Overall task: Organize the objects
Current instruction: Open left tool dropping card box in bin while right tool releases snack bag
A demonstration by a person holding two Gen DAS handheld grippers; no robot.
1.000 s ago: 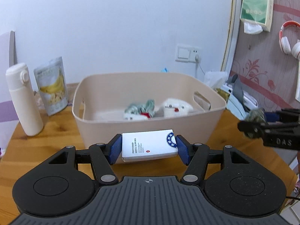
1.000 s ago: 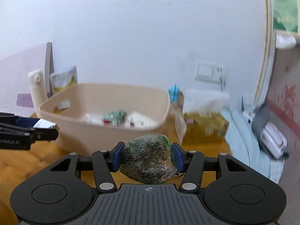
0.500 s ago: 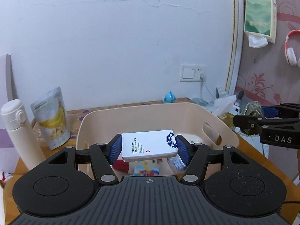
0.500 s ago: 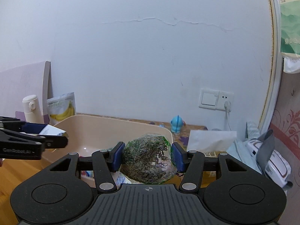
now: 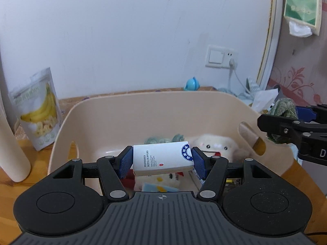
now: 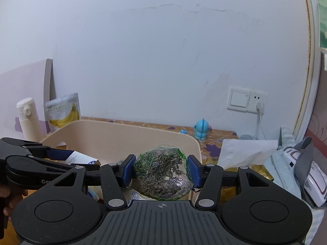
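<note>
My left gripper point(image 5: 161, 163) is shut on a white box point(image 5: 162, 157) with dark print and a blue round logo. It hangs over the open beige tub point(image 5: 143, 108), above a white plush toy point(image 5: 214, 145) and other small items inside. My right gripper point(image 6: 161, 170) is shut on a clear bag of dried green herbs point(image 6: 161, 173), held above the tub's near right rim point(image 6: 184, 138). In the left wrist view the right gripper point(image 5: 286, 122) and its herb bag point(image 5: 284, 108) show at the right edge. The left gripper point(image 6: 51, 159) with the box point(image 6: 81, 158) appears at the left of the right wrist view.
A banana chips pouch point(image 5: 38, 110) and a cream flask point(image 5: 12, 147) stand left of the tub on the wooden table point(image 5: 34, 163). A small blue figurine point(image 6: 202, 130) sits by the wall. White paper point(image 6: 245, 151) and a white device point(image 6: 310, 181) lie to the right.
Both grippers rose and moved forward from in front of the tub to over it, each keeping its object. In the last half second the left gripper tipped down toward the tub's inside.
</note>
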